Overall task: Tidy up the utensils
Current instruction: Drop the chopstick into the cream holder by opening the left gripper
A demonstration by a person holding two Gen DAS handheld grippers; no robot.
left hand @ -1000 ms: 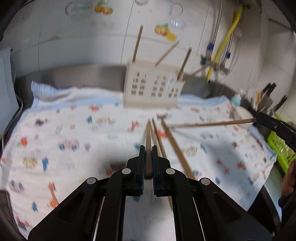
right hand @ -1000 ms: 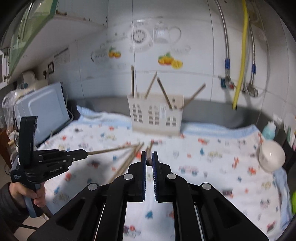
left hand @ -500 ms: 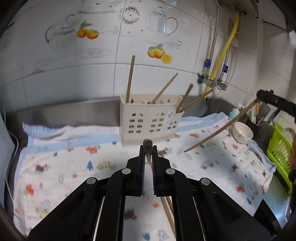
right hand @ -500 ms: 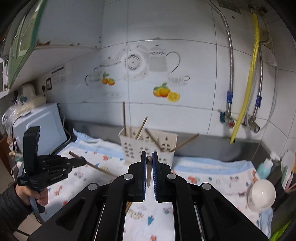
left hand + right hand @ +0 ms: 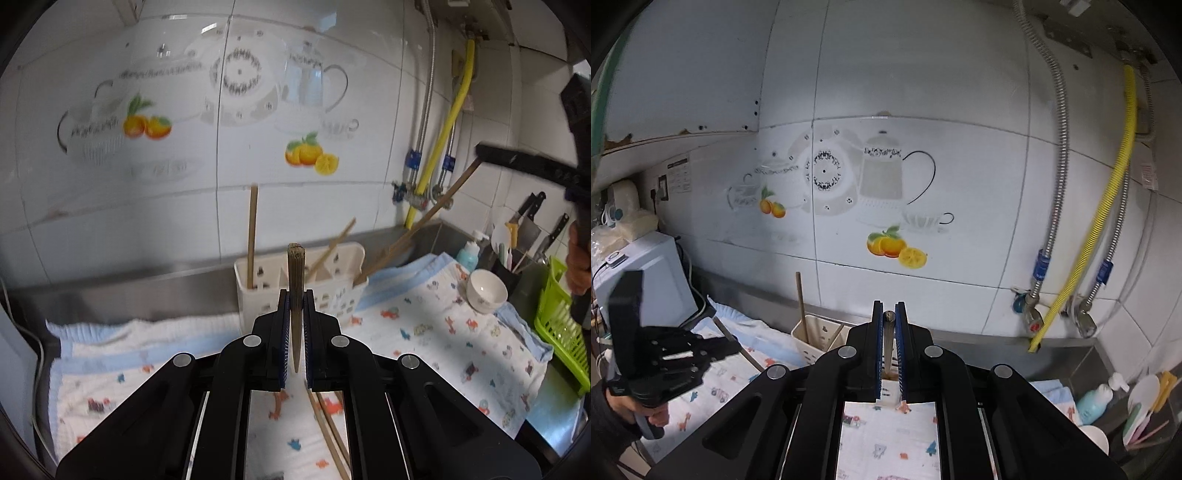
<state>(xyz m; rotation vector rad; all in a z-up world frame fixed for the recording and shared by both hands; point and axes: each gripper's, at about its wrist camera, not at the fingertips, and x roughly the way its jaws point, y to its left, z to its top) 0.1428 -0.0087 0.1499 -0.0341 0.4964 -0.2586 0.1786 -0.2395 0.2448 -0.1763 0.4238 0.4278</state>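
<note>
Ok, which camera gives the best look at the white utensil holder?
The left wrist view. There the white utensil holder stands nearly whole against the steel backsplash, chopsticks leaning out of it, only its middle hidden by the left tongs. The right wrist view shows just its left corner; the right tongs cover the rest.

Leaning chopsticks (image 5: 334, 245) crowd the holder's (image 5: 334, 291) open top.

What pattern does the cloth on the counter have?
The cloth is white with small colourful cartoon animals and vehicles and a light blue border; the left wrist view shows it best.
</note>
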